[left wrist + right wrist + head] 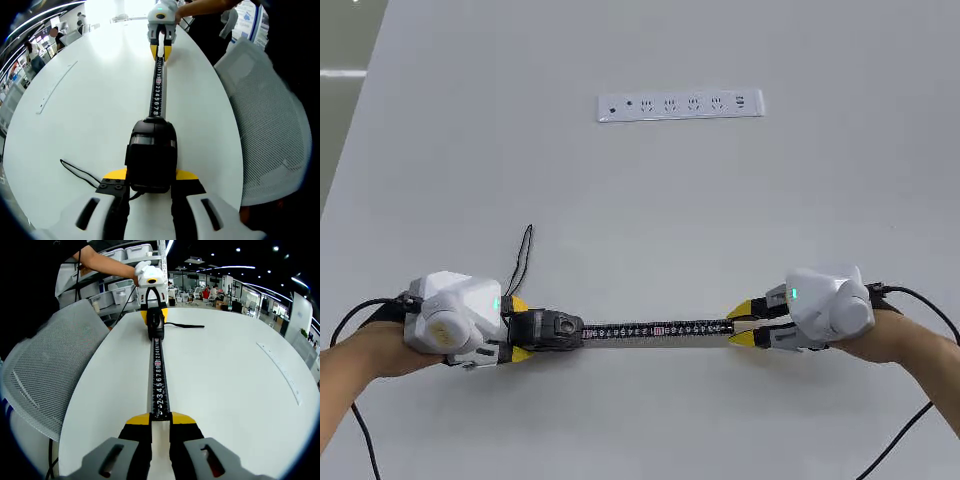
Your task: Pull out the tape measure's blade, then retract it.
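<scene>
A black tape measure case [547, 329] lies on the white table near the front left, and my left gripper [518, 330] is shut on it; up close the case [151, 154] sits between the yellow-tipped jaws of that gripper [150, 175]. The black blade [655, 329] with white numbers runs rightward, pulled out to my right gripper [740, 324], which is shut on its end. In the right gripper view the blade [158, 380] stretches from that gripper [160, 418] toward the far case [155, 324]. A thin black wrist strap [522, 258] trails behind the case.
A white power strip [680, 104] lies flat at the back middle of the table [640, 200]. A grey mesh chair [265, 115] stands beside the table's near edge. Black cables [910, 420] hang from both grippers toward me.
</scene>
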The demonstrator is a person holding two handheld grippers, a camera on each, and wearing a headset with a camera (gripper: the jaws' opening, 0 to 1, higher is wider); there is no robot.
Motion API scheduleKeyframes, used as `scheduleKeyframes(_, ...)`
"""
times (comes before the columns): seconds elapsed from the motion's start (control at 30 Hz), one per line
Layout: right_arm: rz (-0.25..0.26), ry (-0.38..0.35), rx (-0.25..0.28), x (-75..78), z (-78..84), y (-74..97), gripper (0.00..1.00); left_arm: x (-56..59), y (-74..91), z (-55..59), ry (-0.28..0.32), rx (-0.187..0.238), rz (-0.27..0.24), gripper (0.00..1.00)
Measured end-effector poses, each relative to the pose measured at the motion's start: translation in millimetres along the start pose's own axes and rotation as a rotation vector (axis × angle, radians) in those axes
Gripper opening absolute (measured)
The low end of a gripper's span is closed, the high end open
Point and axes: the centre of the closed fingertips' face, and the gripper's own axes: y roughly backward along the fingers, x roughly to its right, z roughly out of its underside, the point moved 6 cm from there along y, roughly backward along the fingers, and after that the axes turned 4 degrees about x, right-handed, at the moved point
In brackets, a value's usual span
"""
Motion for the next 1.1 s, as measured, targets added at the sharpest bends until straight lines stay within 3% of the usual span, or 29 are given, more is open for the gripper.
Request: scheduleKeyframes(1.1,0.012,-0.013,-0.01,0.0,15.3,13.8,0.1,0.2,0.4,-0.9,0.001,-0.018,0.004,0.28)
